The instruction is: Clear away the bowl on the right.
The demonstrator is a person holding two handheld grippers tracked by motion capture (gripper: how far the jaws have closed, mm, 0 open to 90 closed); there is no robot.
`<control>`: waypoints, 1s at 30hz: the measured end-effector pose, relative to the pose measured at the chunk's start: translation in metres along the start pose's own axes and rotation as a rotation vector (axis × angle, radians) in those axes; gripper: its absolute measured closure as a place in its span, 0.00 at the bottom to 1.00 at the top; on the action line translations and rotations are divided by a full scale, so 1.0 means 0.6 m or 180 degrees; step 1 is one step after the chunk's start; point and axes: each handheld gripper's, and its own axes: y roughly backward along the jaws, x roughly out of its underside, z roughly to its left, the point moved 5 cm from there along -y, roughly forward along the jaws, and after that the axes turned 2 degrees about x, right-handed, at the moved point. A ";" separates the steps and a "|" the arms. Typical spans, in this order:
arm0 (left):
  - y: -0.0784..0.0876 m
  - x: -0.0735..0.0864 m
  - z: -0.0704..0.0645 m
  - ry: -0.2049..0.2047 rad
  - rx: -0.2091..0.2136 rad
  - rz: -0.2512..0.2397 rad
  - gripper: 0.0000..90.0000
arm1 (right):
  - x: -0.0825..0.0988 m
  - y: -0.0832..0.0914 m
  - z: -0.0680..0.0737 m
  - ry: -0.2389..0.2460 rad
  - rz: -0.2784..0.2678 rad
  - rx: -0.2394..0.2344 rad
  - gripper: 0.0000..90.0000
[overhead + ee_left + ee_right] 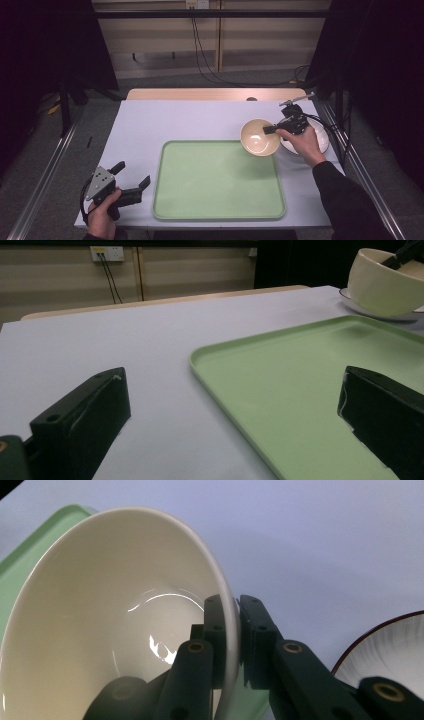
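- As the pictures show, the bowl (259, 137) is clamped by its rim in the right claw (270, 129), tilted and lifted over the tray's (215, 192) far right corner.
- A plate (322, 142) is seen just beside it on the tabletop (165, 120).
- The left claw (134, 174) is held apart near the tray, gripping nothing.
- Pickup is judged done; setting the bowl down on the tray is left.

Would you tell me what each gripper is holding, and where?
The right gripper clamps the cream bowl by its rim; the left gripper holds nothing.
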 end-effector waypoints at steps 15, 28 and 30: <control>0.000 0.000 0.000 0.0011 -0.0007 0.0002 0.00 | 0.021 -0.035 -0.009 -0.0085 0.0256 0.0033 0.93; 0.000 0.001 0.000 0.0010 -0.0010 0.0007 0.00 | 0.035 -0.054 -0.012 -0.0139 0.0384 -0.0012 0.93; 0.000 0.001 0.000 0.0013 -0.0010 0.0007 0.00 | 0.037 -0.055 -0.015 -0.0141 0.0401 -0.0026 0.93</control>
